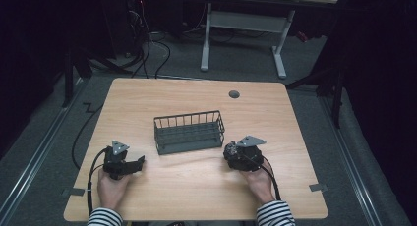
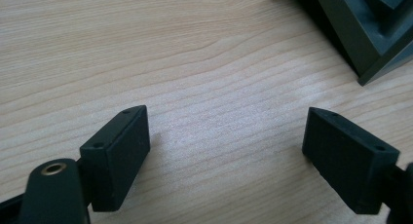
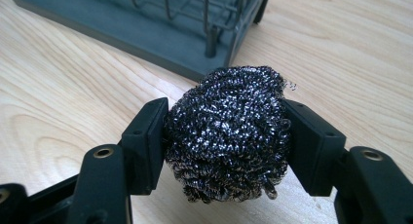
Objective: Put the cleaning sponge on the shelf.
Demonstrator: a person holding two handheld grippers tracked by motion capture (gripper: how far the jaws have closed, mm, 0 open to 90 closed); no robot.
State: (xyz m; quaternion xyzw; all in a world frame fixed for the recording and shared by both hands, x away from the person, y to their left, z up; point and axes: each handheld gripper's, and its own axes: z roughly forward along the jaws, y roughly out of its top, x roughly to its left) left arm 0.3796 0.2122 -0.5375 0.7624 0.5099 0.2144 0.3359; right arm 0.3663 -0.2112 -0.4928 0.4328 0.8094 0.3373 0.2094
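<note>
A dark grey wire basket [image 1: 189, 132] is sitting on the pale wood-grain counter [image 1: 196, 182]; the sleeves [image 1: 104, 217] are showing black-and-white stripes.

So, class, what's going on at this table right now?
A person holds a claw in each hand at a wooden table. The right claw is shut on a steel scourer, close to the corner of a dark wire basket that stands mid-table. The left claw is open over bare wood, holding nothing.
</note>
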